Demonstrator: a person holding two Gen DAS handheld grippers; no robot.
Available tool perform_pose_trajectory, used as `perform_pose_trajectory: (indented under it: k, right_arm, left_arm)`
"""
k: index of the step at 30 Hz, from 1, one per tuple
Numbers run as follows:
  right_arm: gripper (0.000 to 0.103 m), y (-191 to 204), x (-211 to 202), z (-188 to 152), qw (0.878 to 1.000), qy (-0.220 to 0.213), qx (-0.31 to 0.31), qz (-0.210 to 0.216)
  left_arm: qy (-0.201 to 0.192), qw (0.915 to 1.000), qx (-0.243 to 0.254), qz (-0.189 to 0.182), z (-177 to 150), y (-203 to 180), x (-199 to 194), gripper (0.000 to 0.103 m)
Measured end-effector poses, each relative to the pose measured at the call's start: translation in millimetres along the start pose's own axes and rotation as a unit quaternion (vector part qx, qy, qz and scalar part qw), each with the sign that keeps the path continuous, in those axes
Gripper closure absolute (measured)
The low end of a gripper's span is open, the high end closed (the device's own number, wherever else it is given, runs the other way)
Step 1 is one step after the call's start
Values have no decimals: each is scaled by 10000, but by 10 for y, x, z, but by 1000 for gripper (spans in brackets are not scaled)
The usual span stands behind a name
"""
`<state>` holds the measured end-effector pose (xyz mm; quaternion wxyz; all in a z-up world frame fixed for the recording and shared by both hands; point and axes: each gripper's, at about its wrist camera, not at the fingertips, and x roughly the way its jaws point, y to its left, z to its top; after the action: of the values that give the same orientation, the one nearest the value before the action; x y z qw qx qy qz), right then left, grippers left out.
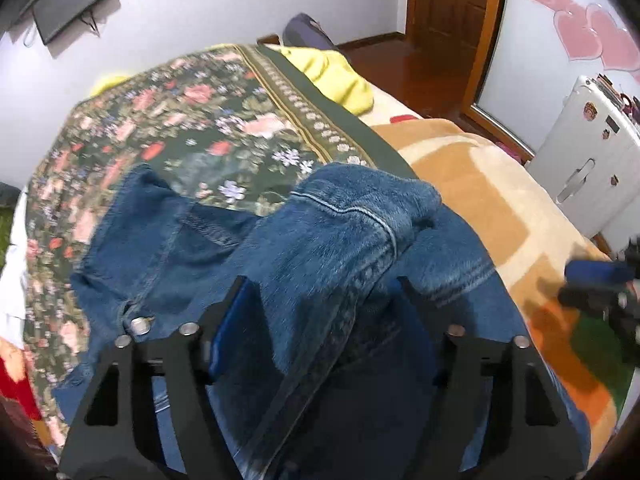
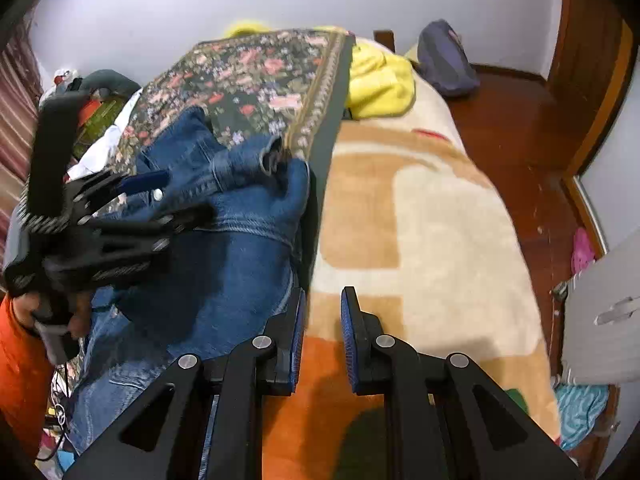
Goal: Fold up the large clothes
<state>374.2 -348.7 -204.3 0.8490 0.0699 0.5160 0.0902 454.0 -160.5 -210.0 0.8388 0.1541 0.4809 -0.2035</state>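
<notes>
Blue denim jacket [image 1: 320, 240], bunched & rumpled, lying on bed partly over dark green floral cloth w/ pink roses [image 1: 192, 128], partly at its dark border next to tan-and-cream fleece blanket [image 1: 472, 200]. Collar/cuff end heaped up toward centre of left wrist view; metal snap button [image 1: 139, 325] showing near left finger.

Edges & room: floral cloth's straight dark-green border runs diagonally up the bed, w/ jacket's right side just at it in right wrist view. Right of that, wide stretch of blanket [image 2: 432, 240] w/ nothing on it. Yellow fluffy cloth [image 2: 376, 80] at far end of bed, well apart from jacket. Bed's right edge drops to reddish wood floor [image 2: 520, 128]; white cabinet w/ metal handle [image 1: 588, 168] close by that side. Left of bed: clutter, hard to tell apart.

Left black two-finger gripper w/ blue pads [image 1: 322, 294]: jaws spread wide, thick fold of denim filling gap btwn them; fabric touching both fingers, lifted up over them. Pinched or just draped—can't tell.

Right black two-finger gripper w/ blue pads [image 2: 323, 312]: jaws apart w/ narrow gap, nothing btwn them, hanging over blanket just beside jacket's right edge. Left pad close to denim; contact unclear.
</notes>
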Motion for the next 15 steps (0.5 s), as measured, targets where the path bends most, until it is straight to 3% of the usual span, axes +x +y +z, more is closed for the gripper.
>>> perform_pose_trajectory:
  k: [3, 5, 6, 7, 9, 15]
  right_arm:
    - [89, 19, 100, -33, 9999, 67, -12, 82]
    - [89, 41, 144, -32, 9999, 80, -28, 130]
    - [89, 54, 158, -27, 9999, 84, -20, 150]
    - [89, 59, 173, -21, 9998, 85, -8, 181]
    - [89, 80, 184, -2, 9996, 69, 29, 256]
    - [89, 219, 133, 88, 9995, -39, -74, 289]
  left_arm:
    - [-34, 9997, -196, -120, 21, 46, 46, 48]
    - [-155, 9989, -306, -305, 2, 78, -32, 63]
    - [-182, 9985, -312, -408, 11, 70, -56, 85]
    - [-226, 9987, -319, -335, 8, 73, -98, 95]
    - [-416, 9987, -266, 104, 11, 102, -224, 95]
    - [-1163, 9897, -624, 557, -97, 573, -867, 95]
